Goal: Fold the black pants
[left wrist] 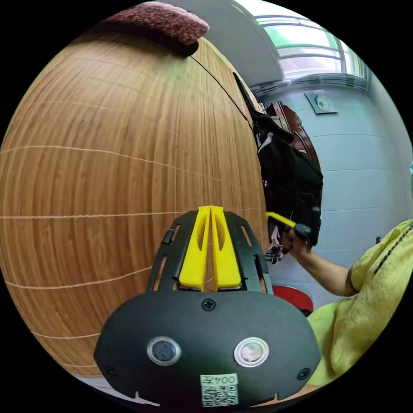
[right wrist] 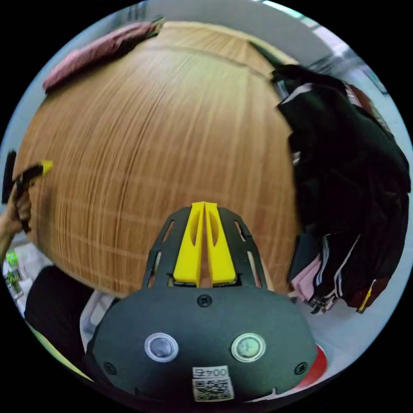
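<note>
A heap of dark clothes [left wrist: 292, 180], black pants with white stripes among them, lies at the edge of a woven bamboo mat [left wrist: 129, 150]. In the right gripper view the heap [right wrist: 348, 172] hangs off the mat's [right wrist: 163, 129] right side, and pink and striped pieces show at its lower end. My left gripper [left wrist: 211, 208] is shut over bare mat with nothing between its jaws. My right gripper [right wrist: 204, 204] is shut too, also empty, to the left of the heap. In the left gripper view a hand holds the right gripper [left wrist: 279, 219] close to the heap's lower end.
A folded red patterned cloth [left wrist: 163, 19] lies at the mat's far end, and it appears again [right wrist: 94, 47] in the right gripper view. A person's yellow-green sleeve [left wrist: 370, 279] is at the right. A red round object [left wrist: 294, 297] sits below the mat's edge.
</note>
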### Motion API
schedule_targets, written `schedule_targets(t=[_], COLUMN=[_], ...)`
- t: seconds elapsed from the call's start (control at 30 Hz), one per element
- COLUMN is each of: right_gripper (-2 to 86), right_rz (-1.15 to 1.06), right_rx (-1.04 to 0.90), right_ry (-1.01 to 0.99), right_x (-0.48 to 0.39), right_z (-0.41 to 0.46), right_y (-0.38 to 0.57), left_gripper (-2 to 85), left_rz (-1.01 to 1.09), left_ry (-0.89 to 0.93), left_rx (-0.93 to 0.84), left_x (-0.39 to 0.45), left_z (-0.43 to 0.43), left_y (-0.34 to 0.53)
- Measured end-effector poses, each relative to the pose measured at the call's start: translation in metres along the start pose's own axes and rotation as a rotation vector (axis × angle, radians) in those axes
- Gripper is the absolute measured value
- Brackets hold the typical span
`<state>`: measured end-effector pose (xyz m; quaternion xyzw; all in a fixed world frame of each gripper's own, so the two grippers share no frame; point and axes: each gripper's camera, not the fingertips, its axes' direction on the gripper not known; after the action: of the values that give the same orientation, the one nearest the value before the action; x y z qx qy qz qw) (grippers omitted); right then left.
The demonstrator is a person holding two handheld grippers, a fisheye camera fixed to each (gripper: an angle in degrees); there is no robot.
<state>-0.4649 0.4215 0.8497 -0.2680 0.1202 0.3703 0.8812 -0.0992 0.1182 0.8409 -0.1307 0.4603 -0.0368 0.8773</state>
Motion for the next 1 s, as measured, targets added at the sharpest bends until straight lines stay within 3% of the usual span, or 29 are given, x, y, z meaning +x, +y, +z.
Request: schedule_targets(t=[0.13, 0.23, 0.4, 0.47, 0.5, 0.6, 0.67, 0.73, 0.77, 0.93, 1.0], right_gripper=[14.3, 20.9, 22.8, 22.0, 17.3, 7.2, 6.2, 5.7, 5.5, 5.6, 6.3], right_rz=[0.15, 0.154, -0.009, -0.044, -0.026, 0.093, 0.196, 0.31, 0.328, 0.148, 0.17], right_rx=[0.241, 0.206, 0.072, 0.024, -0.021, -0.031, 0.048, 0.277, 0.315, 0.604, 0.621], right_ry=[0.07, 0.206, 0.502, 0.517, 0.485, 0.319, 0.148, -0.284, -0.393, -1.15, -1.416], right_x=[0.153, 0.233, 0.27, 0.281, 0.295, 0.344, 0.372, 0.411, 0.419, 0.418, 0.41], right_z=[-0.052, -0.056, -0.025, -0.013, -0.007, -0.015, -0.04, -0.088, -0.097, -0.185, -0.194], right_y=[-0.115, -0.206, -0.309, -0.332, -0.344, -0.349, -0.341, -0.31, -0.301, -0.173, -0.12], left_gripper=[0.8, 0.8, 0.8, 0.6, 0.5, 0.4, 0.3, 0.3, 0.3, 0.3, 0.3], left_rz=[0.026, 0.001, -0.151, -0.203, -0.234, -0.27, -0.278, -0.285, -0.281, -0.213, -0.178], left_ry=[0.055, 0.026, 0.007, 0.002, -0.002, -0.02, -0.024, -0.016, -0.003, 0.043, 0.078], left_rx=[-0.003, -0.027, 0.016, 0.023, 0.022, 0.012, 0.005, -0.003, -0.007, 0.0, 0.016], left_x=[0.034, 0.054, 0.066, 0.068, 0.069, 0.076, 0.079, 0.081, 0.081, 0.077, 0.071], left_z=[-0.003, -0.01, -0.033, -0.038, -0.041, -0.045, -0.045, -0.044, -0.042, -0.043, -0.05], left_y=[0.001, 0.019, 0.064, 0.08, 0.089, 0.106, 0.111, 0.113, 0.112, 0.096, 0.09])
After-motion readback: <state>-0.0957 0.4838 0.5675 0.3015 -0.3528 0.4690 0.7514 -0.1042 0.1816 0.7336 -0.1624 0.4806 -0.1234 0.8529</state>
